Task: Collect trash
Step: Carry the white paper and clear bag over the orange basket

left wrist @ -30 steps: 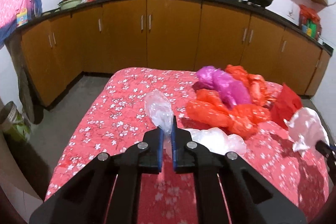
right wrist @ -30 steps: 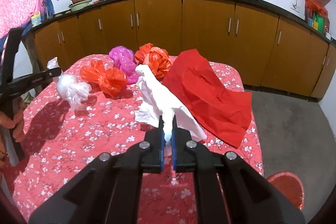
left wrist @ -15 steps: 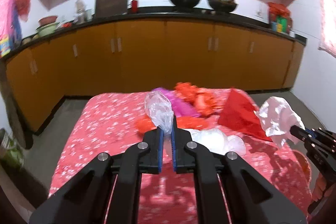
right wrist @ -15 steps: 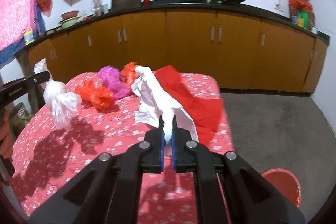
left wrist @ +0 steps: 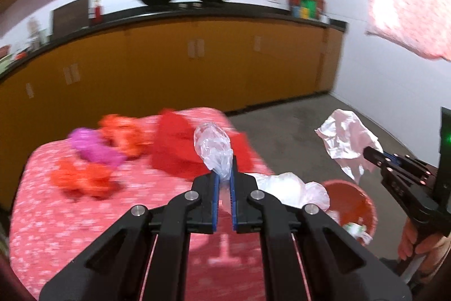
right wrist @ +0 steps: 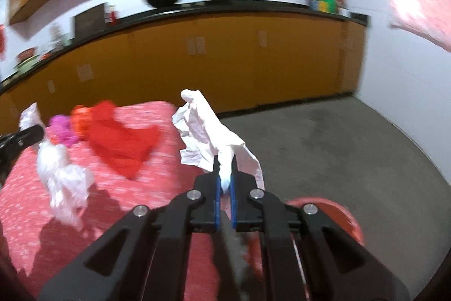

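Clear plastic bag pinched in left claw

Both grippers: black angular linkage arms, silver round screws, blue finger pads. Left gripper, right gripper. Bare fingers on right handle; green indicator light.

No writing is showing clearly enough to read in either view; the colourful packages standing on the kitchen surface are appearing only as blurred colour patches.
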The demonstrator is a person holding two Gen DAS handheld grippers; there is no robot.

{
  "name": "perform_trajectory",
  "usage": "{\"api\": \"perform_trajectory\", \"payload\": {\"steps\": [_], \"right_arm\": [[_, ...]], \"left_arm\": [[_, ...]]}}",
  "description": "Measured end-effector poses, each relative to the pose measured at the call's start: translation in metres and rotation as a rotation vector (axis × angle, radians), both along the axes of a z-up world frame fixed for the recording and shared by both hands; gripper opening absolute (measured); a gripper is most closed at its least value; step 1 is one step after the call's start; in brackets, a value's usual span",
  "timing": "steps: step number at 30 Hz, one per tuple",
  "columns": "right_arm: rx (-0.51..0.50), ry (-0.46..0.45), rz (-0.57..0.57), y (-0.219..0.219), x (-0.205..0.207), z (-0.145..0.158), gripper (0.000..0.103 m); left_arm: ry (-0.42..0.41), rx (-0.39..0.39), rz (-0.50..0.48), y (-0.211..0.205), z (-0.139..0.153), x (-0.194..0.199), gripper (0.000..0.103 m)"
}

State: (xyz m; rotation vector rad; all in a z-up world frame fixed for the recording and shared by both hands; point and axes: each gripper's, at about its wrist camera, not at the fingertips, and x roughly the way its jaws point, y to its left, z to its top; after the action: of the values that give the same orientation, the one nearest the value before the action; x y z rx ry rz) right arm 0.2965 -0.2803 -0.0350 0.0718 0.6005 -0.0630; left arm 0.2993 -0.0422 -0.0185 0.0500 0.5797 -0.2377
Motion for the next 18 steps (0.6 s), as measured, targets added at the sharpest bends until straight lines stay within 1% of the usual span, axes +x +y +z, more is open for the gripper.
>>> {"api": "perform_trajectory", "payload": {"steps": [4, 8, 13, 15, 18], "right_arm": [[-0.012, 0.057, -0.162, -0.058, -0.011, -0.029, 0.007], [0.010, 0.135, -0.267, -0.108, -0.017, -0.064, 0.007], [0.041, 0.200, -0.336, -0.150, -0.022, -0.099, 0.007], [0.087, 0.223, -0.357, -0.167, -0.024, -0.114, 0.007], [0.102, 0.240, -0.376, -0.182, -0.026, -0.128, 0.007]], "left_arm": [[0.050, 0.027, -0.108, -0.067, -0.020, 0.010, 0.006], [0.085, 0.068, -0.186, -0.124, -0.039, 0.017, 0.006], [0.115, 0.146, -0.256, -0.188, -0.062, 0.032, 0.006], [0.126, 0.169, -0.276, -0.207, -0.069, 0.038, 0.006], [0.140, 0.214, -0.311, -0.235, -0.085, 0.047, 0.006]]}}
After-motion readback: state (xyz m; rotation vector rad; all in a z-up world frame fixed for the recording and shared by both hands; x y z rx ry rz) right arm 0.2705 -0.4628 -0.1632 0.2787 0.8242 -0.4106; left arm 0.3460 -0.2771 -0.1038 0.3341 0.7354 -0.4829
